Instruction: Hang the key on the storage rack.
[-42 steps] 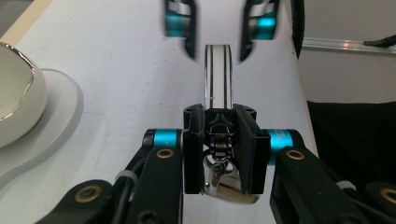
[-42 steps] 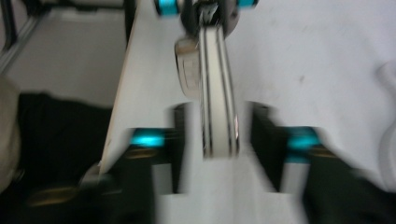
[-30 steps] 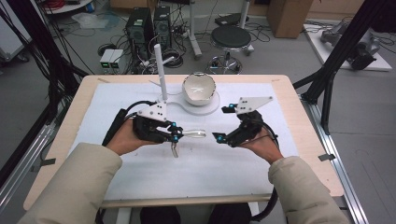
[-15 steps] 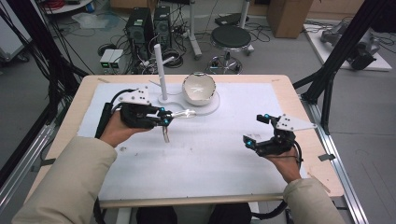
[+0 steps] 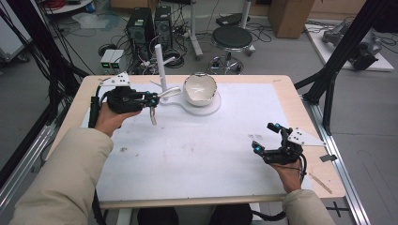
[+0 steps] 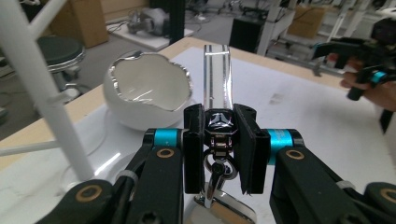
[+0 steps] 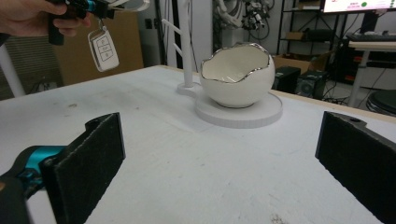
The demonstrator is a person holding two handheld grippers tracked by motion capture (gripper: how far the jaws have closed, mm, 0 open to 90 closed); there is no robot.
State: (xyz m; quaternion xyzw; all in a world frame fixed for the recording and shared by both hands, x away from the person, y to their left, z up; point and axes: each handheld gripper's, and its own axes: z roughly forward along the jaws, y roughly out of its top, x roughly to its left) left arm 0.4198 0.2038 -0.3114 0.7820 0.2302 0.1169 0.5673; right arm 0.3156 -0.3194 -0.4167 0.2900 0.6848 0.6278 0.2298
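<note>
We see a white-matted wooden tabletop (image 5: 197, 154) | left hand-held gripper (image 5: 151, 99) pinching car key (image 7: 103, 49) far left, beside egg-shaped bowl (image 5: 200, 89) | right hand-held gripper (image 5: 265, 137) spread, near right | stool (image 5: 232, 37), computer towers (image 5: 149, 24) beyond

At the far middle of the table (image 5: 286, 89): a round base (image 5: 213, 106), with an egg-shaped bowl (image 5: 200, 89) on it and an upright post (image 5: 160, 65) at its left edge. Just left of the post, above the mat (image 5: 197, 150): the left gripper (image 5: 151, 99), jaws pinched on a key ring strap (image 6: 217, 84) reaching toward the bowl, a key fob (image 7: 103, 50) dangling beneath. Near the right front edge, well apart from the bowl: the right gripper (image 5: 265, 138), jaws spread wide. Beyond the table, on the floor: a stool (image 5: 233, 37) and computer towers (image 5: 150, 26).
</note>
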